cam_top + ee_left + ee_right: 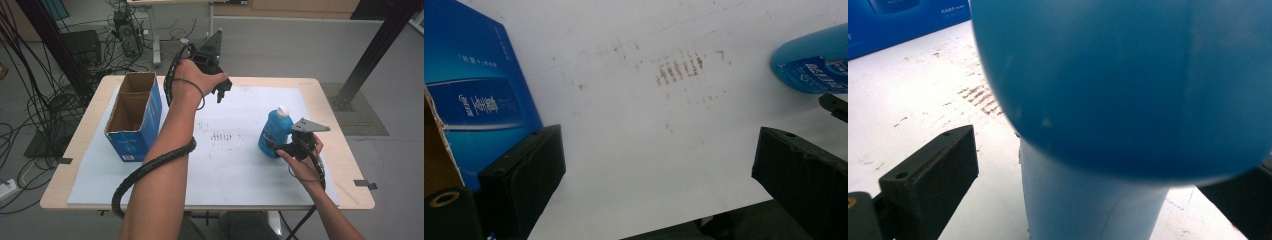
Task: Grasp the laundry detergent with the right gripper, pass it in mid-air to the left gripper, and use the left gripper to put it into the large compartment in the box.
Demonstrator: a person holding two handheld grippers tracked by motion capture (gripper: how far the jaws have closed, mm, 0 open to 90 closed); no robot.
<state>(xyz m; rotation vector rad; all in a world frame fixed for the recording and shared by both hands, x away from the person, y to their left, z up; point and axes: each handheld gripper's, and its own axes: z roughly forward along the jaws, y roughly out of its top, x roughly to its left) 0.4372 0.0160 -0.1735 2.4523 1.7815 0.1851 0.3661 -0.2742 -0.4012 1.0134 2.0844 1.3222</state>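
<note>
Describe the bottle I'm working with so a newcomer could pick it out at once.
On the white mat covering the table, look right of the open blue carton. There the right tongs are around a blue bottle, near the mat's right edge. It is the only rounded blue thing there, topped by a white cap.

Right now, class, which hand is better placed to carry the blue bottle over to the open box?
The right. The right gripper already has its jaws around the blue bottle. The left gripper hangs open over the far table edge, holding nothing, near the open box.
</note>
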